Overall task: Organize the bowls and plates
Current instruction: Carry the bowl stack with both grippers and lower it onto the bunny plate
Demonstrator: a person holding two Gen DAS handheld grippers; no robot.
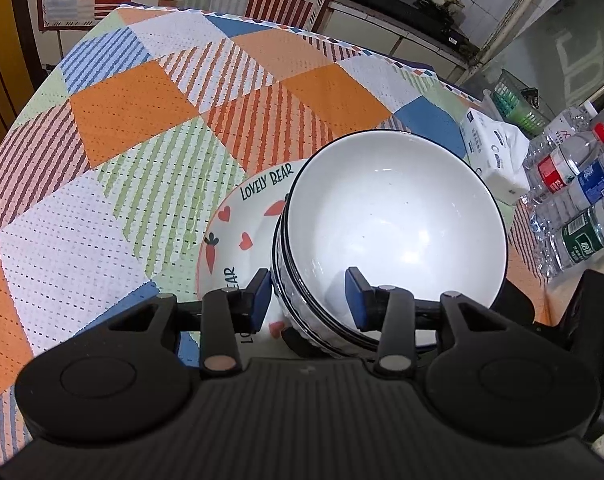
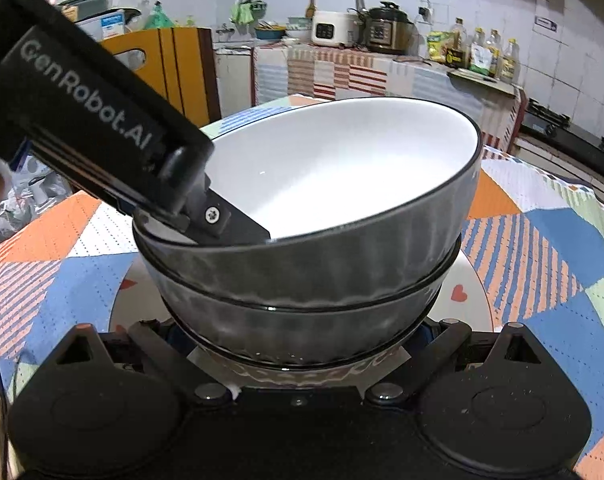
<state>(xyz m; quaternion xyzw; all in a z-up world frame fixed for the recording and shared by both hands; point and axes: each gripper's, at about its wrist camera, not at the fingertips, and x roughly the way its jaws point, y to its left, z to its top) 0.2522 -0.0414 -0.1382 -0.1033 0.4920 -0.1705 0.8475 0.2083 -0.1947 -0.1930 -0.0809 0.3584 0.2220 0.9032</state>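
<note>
A stack of white bowls with dark rims and ribbed outsides tilts over a "LOVELY BEAR" plate on the patchwork tablecloth. My left gripper is shut on the stack's near rim, with one blue pad outside and the other inside the top bowl. In the right wrist view the bowl stack fills the middle above the plate. My right gripper clasps the lowest bowl from both sides, its pads mostly hidden. The left gripper's finger reaches into the top bowl from the left.
A tissue pack, several water bottles and a green basket crowd the table's right side. A stove stands behind it. Cookers and oil bottles line the far counter.
</note>
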